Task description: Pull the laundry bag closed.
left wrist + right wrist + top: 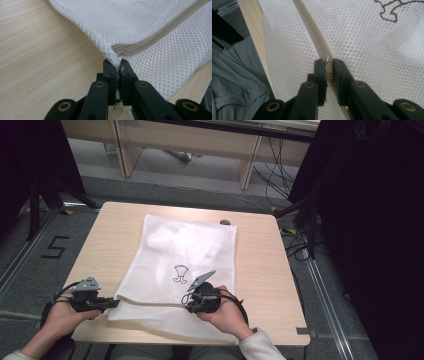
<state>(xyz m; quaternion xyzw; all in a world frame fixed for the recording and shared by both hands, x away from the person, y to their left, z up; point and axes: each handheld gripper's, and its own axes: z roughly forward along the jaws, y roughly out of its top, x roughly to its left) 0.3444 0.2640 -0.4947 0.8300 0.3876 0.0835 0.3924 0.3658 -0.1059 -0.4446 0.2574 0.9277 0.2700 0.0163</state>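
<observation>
A white mesh laundry bag [185, 255] with a small dark embroidered figure [180, 274] lies flat on the wooden table [260, 270]; something white shows inside it. A beige zipper [160, 37] runs along its near edge. My left gripper [111, 304] is shut on the bag's near left corner [115, 60] beside the zipper's end. My right gripper [192, 306] is shut on the metal zipper pull [326, 60], with the zipper [309, 25] running on ahead of it.
The table's near edge [259, 50] lies close to the right gripper, with grey trousers [234, 85] below it. A small dark object [225, 222] sits at the table's far edge. Cables and wooden furniture legs stand on the floor beyond.
</observation>
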